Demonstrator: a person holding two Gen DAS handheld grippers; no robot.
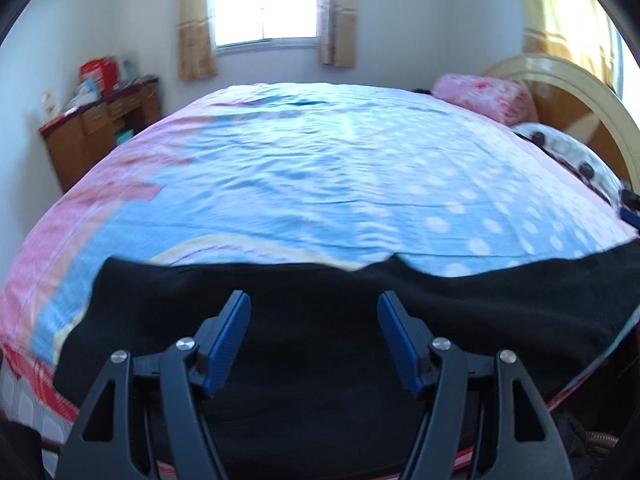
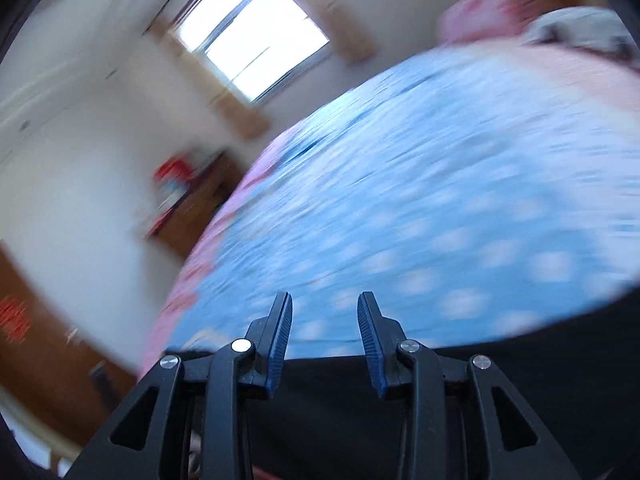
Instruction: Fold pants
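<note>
Bedroom, bed | black pants across lower frame, long axis left-right | left claw wide open, empty, directly over them, nearer | right claw part-open, empty, over their far edge

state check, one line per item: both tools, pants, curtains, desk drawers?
left tool: open, nothing held, over the pants
right tool: open, nothing held, view motion-blurred
pants: black, spread flat along the near bed edge, not gripped
curtains: drawn aside, window uncovered
desk drawers: shut
</note>
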